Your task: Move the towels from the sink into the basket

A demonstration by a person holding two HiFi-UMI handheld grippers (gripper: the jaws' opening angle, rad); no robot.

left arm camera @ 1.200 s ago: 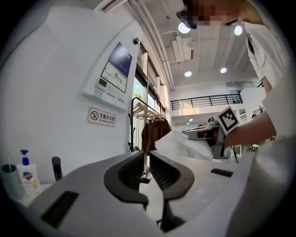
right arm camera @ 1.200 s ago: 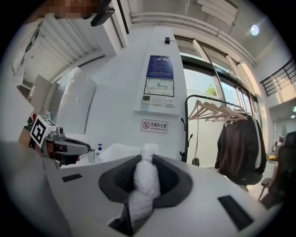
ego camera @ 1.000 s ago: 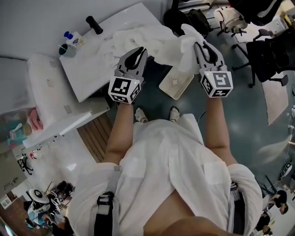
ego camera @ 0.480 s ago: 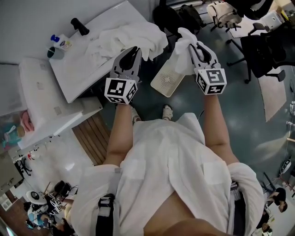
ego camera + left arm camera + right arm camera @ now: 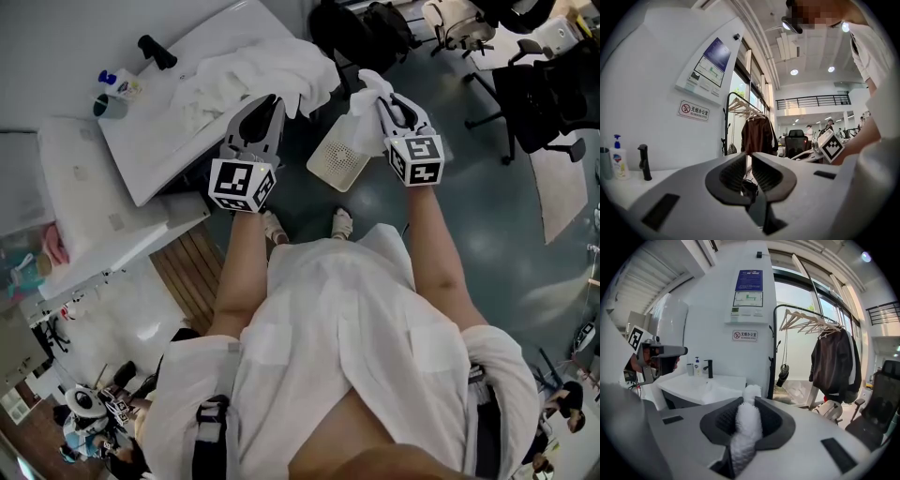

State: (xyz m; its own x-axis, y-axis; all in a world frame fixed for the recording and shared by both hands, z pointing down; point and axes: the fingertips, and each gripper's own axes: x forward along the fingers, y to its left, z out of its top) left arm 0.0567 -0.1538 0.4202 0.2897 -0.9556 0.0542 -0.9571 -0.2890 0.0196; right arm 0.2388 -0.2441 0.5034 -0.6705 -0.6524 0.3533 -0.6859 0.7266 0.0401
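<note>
My right gripper [image 5: 384,97] is shut on a white towel [image 5: 364,114], which hangs bunched over the white perforated basket [image 5: 337,161] on the floor. In the right gripper view the towel [image 5: 747,426] fills the gap between the jaws of my right gripper [image 5: 749,401]. Another white towel [image 5: 262,73] lies heaped on the white sink [image 5: 164,141] and hangs over its front edge. My left gripper [image 5: 270,101] hovers at that edge beside the heap. Its jaws stand together with nothing between them in the left gripper view [image 5: 749,157].
A black faucet [image 5: 157,52], a soap bottle [image 5: 122,84] and a cup [image 5: 107,106] stand at the back of the sink. Office chairs [image 5: 553,94] are to the right. A coat rack with a dark jacket [image 5: 834,362] stands beyond the sink. My feet [image 5: 274,227] are near the basket.
The right gripper has pulled its towel free of the heap on the sink and carried it left to hang over the basket. The left gripper stays by the sink edge.
</note>
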